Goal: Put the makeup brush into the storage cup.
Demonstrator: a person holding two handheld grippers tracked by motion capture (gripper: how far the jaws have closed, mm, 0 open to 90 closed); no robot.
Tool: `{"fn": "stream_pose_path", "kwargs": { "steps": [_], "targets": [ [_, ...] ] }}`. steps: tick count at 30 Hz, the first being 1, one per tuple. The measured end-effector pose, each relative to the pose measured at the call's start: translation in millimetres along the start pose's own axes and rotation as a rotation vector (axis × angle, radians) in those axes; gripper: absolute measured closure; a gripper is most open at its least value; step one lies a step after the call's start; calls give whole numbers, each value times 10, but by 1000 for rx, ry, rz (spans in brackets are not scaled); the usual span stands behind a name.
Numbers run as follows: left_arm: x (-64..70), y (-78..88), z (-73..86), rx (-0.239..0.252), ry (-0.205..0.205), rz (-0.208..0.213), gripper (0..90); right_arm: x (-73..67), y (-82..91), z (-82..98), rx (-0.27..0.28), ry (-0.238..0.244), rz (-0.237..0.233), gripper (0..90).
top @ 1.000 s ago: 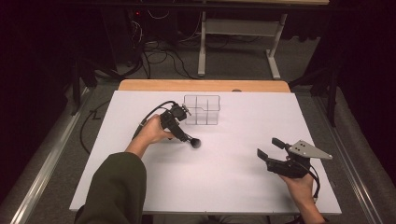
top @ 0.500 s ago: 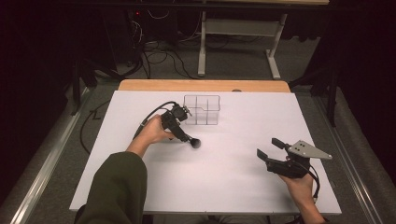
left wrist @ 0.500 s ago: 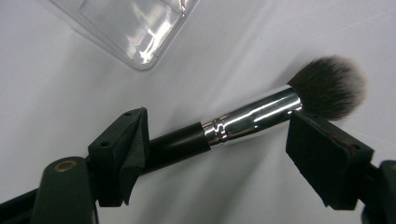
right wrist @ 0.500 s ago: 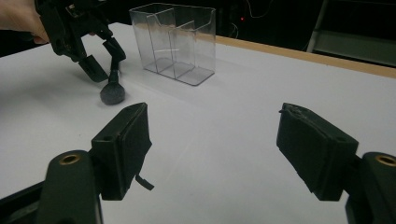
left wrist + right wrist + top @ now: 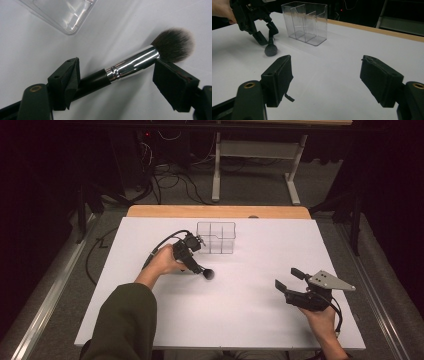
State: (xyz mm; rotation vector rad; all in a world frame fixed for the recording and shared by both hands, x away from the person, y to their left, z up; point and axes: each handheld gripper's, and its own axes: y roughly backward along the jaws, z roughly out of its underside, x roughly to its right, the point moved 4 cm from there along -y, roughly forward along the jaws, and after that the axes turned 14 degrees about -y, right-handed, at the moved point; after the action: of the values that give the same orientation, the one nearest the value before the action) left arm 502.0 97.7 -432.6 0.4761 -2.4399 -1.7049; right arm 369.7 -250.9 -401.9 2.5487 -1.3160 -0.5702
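A makeup brush [image 5: 207, 274] with a black handle, silver ferrule and dark bristles lies on the white table [image 5: 250, 320] left of centre. My left gripper [image 5: 196, 265] is down over it and open. The brush [image 5: 132, 65] runs slantwise between the jaws, and its handle end is hidden behind the left jaw. A clear plastic organizer [image 5: 216, 238] with several compartments stands just beyond, and its corner [image 5: 62, 12] shows at the top of the left gripper view. My right gripper [image 5: 288, 278] hovers open over the table's right side with nothing between its fingers.
From the right gripper [image 5: 325, 65] I see the left gripper [image 5: 264, 32], the brush head [image 5: 271, 50] and the organizer [image 5: 305, 23] farther off. A wooden strip [image 5: 215, 211] borders the table's far edge. Cables and a metal frame lie on the floor beyond.
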Motion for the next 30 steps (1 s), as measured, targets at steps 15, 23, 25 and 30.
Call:
{"fn": "stream_pose_path", "kwargs": {
  "steps": [15, 23, 25, 30],
  "targets": [
    [37, 9, 13, -8, -14, 19, 275, -4, 5, 2, -2, -8, 4, 277],
    [58, 22, 26, -18, -17, 21, 312, -1, 1, 0, 0, -1, 3, 277],
    [65, 20, 31, -19, -17, 26, 319, -1, 1, 1, -1, -2, 3, 277],
    [78, 11, 32, -28, -8, 33, 323, -1, -1, 2, -2, -4, 4, 277]
  ]
}}
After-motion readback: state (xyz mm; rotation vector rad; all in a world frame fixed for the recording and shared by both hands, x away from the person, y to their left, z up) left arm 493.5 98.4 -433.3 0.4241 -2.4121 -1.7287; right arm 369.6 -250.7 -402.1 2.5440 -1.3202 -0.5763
